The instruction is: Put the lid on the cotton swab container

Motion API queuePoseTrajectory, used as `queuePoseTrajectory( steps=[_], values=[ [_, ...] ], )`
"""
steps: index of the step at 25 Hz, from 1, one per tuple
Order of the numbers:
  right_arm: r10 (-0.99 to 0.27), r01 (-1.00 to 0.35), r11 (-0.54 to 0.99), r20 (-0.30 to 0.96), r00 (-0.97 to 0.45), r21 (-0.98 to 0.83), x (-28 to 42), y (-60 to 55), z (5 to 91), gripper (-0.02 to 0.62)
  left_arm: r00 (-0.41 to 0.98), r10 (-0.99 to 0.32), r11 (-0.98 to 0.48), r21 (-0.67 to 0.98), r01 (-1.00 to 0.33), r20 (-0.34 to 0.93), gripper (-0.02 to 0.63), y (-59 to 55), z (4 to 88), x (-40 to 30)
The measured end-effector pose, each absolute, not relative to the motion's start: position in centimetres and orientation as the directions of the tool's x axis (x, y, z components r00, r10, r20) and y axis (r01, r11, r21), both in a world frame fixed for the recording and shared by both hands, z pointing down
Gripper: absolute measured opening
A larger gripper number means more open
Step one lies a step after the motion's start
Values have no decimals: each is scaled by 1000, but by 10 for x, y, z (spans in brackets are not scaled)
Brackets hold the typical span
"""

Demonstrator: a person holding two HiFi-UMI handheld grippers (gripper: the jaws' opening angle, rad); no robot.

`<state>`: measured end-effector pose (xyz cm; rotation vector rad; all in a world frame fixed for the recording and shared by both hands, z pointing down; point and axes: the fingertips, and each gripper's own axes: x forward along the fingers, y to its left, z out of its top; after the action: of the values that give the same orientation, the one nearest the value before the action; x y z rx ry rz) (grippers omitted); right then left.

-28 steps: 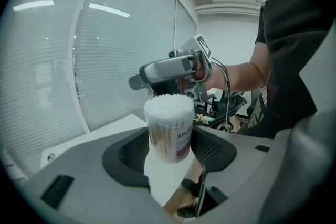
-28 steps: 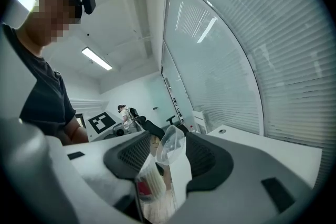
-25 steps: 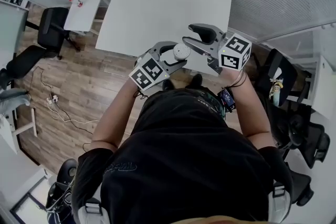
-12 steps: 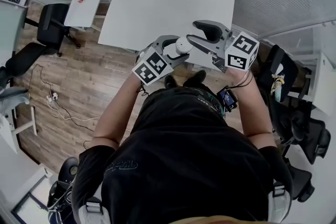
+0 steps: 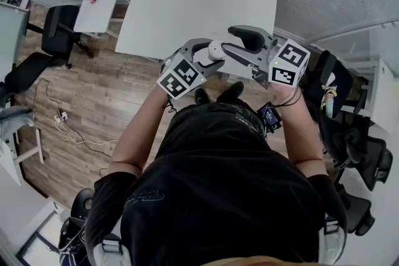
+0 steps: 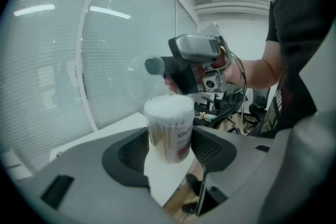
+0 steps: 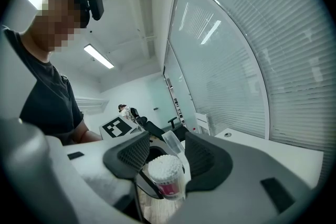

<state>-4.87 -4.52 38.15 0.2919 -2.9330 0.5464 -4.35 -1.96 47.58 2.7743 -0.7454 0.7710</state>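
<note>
My left tool [image 6: 169, 150] is closed on the container [image 6: 169, 128]; it stands upright between the pads, swabs bare at the top; my right tool [image 7: 168, 153] grips the clear lid [image 7: 172, 140]; the lid hangs just above and right of the container, apart from it; both are over the table's [image 5: 187, 3] near edge.
</note>
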Motion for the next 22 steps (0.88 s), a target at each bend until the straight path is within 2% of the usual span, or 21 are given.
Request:
queuePoseTrajectory(
  steps=[17, 22],
  values=[
    [-146, -209, 874, 174, -974, -438, -59, -34, 384, 213, 724, -472, -835, 7, -549, 503, 259, -25, 475, -54],
    [-141, -219, 869, 202, -969, -445, -66, -31, 386, 176, 713, -482, -827, 3, -562, 510, 259, -22, 474, -61]
  ],
)
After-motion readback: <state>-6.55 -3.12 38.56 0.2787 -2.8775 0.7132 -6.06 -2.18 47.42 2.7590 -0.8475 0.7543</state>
